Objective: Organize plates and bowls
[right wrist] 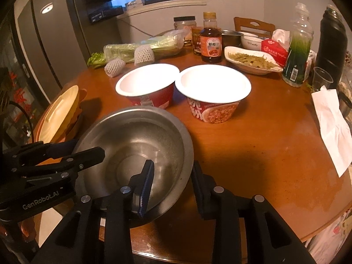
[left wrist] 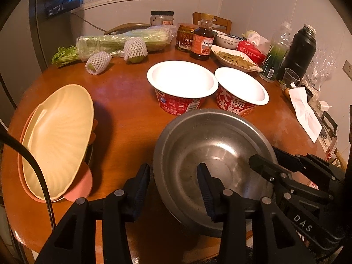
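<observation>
Left wrist view: left gripper (left wrist: 173, 189) straddles the steel bowl's (left wrist: 211, 145) near rim, jaws apart, not pinching. Right gripper (right wrist: 172, 186) likewise straddles the opposite rim, open; 2 paper bowls (left wrist: 182, 81) sit beyond

near edge: steel bowl (left wrist: 211, 154) | behind: two cups (left wrist: 182, 83) side by side | left: plates (left wrist: 57, 140) stacked | far: bottle (left wrist: 202, 39), celery (left wrist: 123, 41)

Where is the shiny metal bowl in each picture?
Left wrist view: the round silver metal bowl sits low, right of centre.
Right wrist view: it sits low, left of centre.
Shared landmark: the two red paper bowls with white insides stand just behind it in both.
</observation>
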The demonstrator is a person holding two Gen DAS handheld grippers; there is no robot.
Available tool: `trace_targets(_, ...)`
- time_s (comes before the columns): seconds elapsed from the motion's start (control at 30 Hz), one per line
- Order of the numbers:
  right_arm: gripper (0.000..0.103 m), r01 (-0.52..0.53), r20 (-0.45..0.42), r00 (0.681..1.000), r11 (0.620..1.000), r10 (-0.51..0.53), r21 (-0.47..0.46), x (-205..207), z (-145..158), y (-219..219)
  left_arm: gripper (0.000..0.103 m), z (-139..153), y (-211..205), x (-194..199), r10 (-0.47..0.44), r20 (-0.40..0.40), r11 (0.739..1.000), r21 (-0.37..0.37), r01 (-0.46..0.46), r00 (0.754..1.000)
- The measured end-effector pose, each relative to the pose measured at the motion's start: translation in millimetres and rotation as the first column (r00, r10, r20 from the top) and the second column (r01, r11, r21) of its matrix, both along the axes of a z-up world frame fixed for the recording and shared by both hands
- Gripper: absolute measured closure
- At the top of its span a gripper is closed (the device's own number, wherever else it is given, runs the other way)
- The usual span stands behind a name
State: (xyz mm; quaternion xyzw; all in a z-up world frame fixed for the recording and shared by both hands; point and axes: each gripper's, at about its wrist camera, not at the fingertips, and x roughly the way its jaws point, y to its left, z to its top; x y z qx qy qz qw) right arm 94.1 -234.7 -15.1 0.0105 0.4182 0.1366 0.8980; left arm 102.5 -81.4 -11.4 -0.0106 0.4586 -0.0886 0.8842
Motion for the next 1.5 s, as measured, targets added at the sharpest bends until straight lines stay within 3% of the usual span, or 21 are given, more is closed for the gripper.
trace_targets(0.53,0.065,0.002,0.071,0.997,0.999,-0.005,0.042,5,33,3,0.055,28,8,-4,0.023,0.059,1.0,0.012,-0.024,0.998)
trace_targets(0.97,0.064,-0.027,0.07,0.997,0.998,0.022,0.065,24,36,21,0.055,36,16,12,0.039,0.073,0.999,0.023,-0.041,0.997)
trace_targets(1.27,0.064,-0.015,0.047,0.999,0.994,0.01,0.109,50,34,29,0.055,53,22,51,0.054,0.107,0.998,0.03,-0.058,0.993)
trace_targets(1.5,0.064,0.012,0.003,1.0,0.99,-0.013,0.143,73,29,31,0.055,50,24,96,0.063,0.081,0.998,0.016,-0.065,0.995)
